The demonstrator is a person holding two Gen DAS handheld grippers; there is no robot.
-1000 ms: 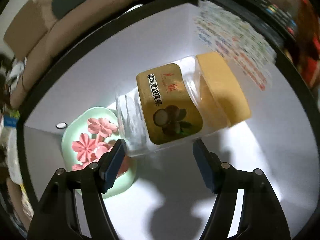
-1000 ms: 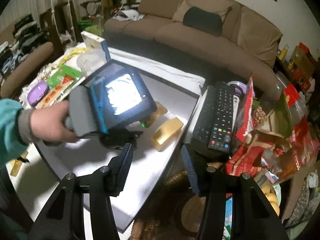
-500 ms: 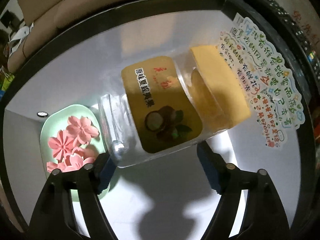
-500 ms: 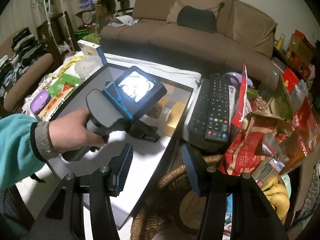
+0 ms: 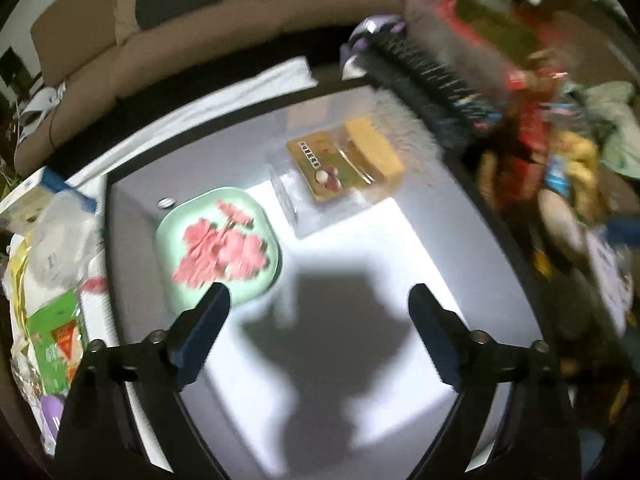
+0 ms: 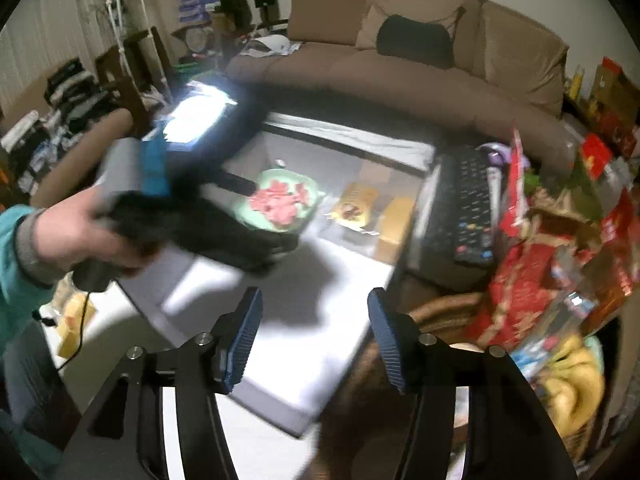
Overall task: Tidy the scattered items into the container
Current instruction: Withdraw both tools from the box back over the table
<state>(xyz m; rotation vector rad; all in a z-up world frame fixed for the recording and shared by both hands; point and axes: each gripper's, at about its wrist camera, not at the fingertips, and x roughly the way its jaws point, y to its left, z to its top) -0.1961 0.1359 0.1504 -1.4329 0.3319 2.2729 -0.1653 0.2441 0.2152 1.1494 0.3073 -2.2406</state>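
Observation:
A clear plastic jar with a yellow lid and gold label (image 5: 340, 168) lies on its side in the white container (image 5: 360, 260), beside a mint-green dish with pink flowers (image 5: 218, 248). My left gripper (image 5: 316, 332) is open and empty, raised above and back from both. In the right wrist view the jar (image 6: 376, 208) and dish (image 6: 280, 200) lie far ahead. My right gripper (image 6: 314, 344) is open and empty, hovering over the container's near right edge. The hand-held left gripper (image 6: 168, 192) shows at the left there, blurred.
A black remote (image 6: 468, 208) lies right of the container. Red snack bags (image 6: 540, 260) and a wicker basket (image 6: 440, 312) crowd the right side. Packets and a box (image 5: 44, 200) lie on the left. A brown sofa (image 6: 400, 64) stands behind.
My left gripper has let go of the jar and pulled up and back; the jar now lies in the container by the dish. The right gripper has barely moved.

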